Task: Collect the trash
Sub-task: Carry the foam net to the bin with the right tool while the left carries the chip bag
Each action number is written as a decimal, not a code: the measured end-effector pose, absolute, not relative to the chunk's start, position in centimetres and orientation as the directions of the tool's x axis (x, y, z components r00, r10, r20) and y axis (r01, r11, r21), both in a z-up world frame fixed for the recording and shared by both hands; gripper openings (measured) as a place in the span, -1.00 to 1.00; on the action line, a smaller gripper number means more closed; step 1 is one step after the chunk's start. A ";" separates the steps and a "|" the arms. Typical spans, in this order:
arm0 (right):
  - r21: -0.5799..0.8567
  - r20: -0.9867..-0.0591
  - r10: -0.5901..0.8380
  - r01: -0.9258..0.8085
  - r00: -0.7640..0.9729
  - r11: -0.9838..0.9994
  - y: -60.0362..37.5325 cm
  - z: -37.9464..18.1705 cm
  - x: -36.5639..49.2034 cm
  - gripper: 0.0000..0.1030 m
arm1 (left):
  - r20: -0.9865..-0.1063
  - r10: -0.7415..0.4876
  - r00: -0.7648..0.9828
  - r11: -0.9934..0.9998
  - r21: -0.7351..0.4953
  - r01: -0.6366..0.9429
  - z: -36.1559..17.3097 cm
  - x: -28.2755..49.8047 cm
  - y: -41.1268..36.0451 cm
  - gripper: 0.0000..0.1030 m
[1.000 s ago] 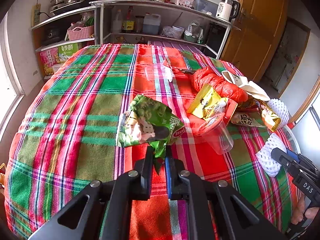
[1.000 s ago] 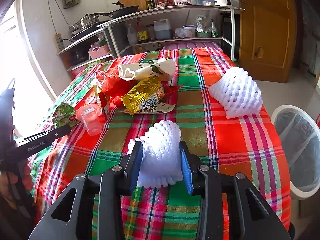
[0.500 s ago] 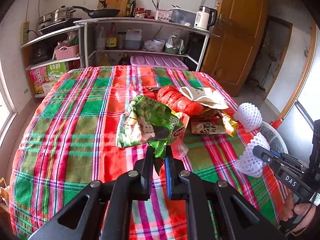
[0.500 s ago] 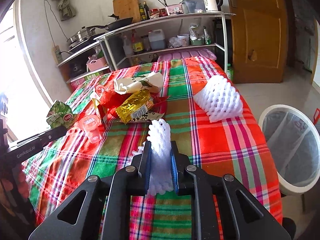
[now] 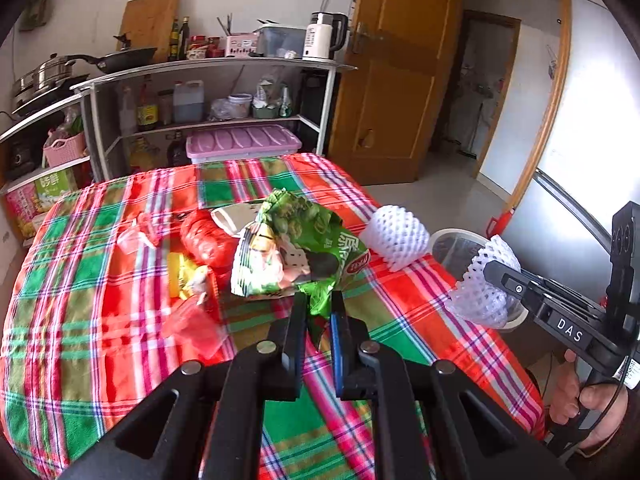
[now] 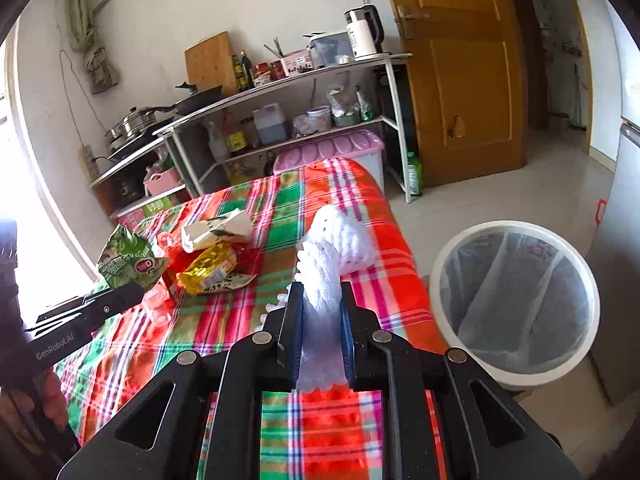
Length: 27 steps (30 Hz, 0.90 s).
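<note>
My left gripper (image 5: 318, 304) is shut on a green snack bag (image 5: 296, 252) and holds it up above the plaid table (image 5: 80, 320). The bag also shows in the right wrist view (image 6: 128, 260). My right gripper (image 6: 320, 300) is shut on a white foam fruit net (image 6: 320, 276) lifted over the table's right edge; the net also shows in the left wrist view (image 5: 480, 284). A white bin with a clear liner (image 6: 516, 300) stands on the floor right of the table. More trash lies on the table: a second foam net (image 5: 394, 238), a red bag (image 5: 206, 238), a yellow wrapper (image 6: 208, 270).
A clear plastic cup (image 5: 192, 324) lies near the left gripper. A metal shelf (image 5: 208, 96) with pots and bottles stands behind the table, with a pink-lidded box (image 5: 242, 142) beneath. A wooden door (image 5: 384, 80) is at the back right.
Both grippers rose and swung right toward the bin. The right gripper closed tighter on the foam net and lifted it off the table. The left gripper still holds the green bag.
</note>
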State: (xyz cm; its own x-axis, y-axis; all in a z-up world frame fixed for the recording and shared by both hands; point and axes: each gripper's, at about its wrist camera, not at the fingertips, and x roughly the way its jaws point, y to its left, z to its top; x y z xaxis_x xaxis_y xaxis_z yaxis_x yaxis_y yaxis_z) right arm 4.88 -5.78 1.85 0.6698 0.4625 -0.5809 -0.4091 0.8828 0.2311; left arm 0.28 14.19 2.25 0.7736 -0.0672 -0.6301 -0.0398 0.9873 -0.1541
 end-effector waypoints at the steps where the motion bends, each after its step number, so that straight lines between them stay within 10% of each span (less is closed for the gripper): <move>1: 0.230 -0.578 0.449 -0.391 0.681 0.891 -6.6 2.0 5.0 -0.67 | -0.627 -0.081 0.774 0.988 -0.150 -0.018 2.4 0.7 13.4 -0.79; 27: 0.148 -0.684 0.155 -0.072 0.713 0.986 -22.4 -1.1 12.1 -0.67 | -0.723 -0.356 0.592 0.918 -0.153 0.366 -0.9 12.2 -6.1 -0.78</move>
